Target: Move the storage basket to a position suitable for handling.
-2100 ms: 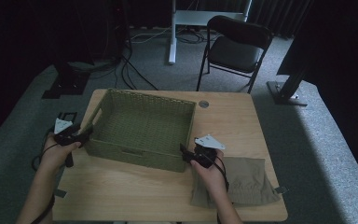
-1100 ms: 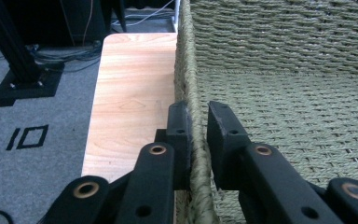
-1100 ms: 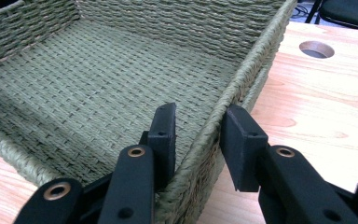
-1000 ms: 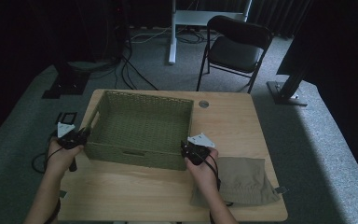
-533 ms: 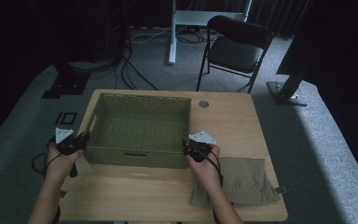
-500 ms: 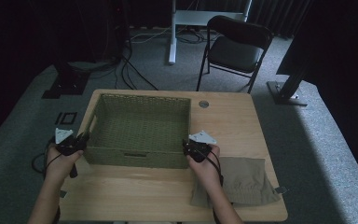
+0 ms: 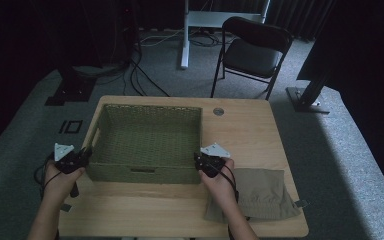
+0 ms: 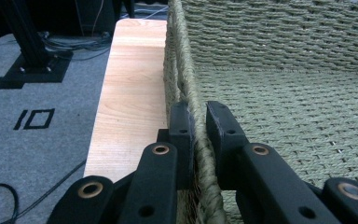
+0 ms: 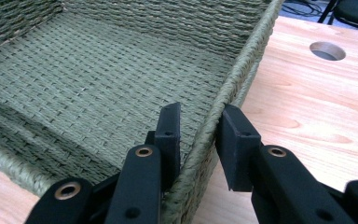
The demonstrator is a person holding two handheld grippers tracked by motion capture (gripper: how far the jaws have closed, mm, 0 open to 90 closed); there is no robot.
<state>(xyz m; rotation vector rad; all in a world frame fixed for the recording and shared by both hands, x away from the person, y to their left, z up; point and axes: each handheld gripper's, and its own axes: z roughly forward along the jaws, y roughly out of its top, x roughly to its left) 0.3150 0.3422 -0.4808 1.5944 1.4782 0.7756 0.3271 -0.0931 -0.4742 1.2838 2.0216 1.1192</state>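
1. Since the earlier frames the green woven rectangular basket (image 7: 147,142) has swung from skewed to square with the light wooden table (image 7: 260,145), and slid a bit toward the person's edge. Both hands came back with it.
2. Left gripper (image 8: 197,126) is clamped tight on the basket's left wall near the front corner — in the left gripper view both pads are pressed flat on the braided rim (image 8: 186,84), no gap at all.
3. Right gripper (image 9: 198,128) straddles the right wall at the front right corner. The inner jaw sits against the weave, but the outer jaw seems to stand a hair off the rim, so I'd call it hugging rather than pinching. Its jaws have just been closing in, with the wall between them.
4. The basket sits empty on the table's left-centre, front wall just ahead of both hands. A folded khaki cloth garment (image 7: 260,195) lies on the table right beside the right hand (image 7: 220,175), at the near right corner.
5. My read: the step in hand is positioning the basket — pretty much done. The next move calls for letting go of the rim on the right, then reaching over to the khaki garment to load it in.
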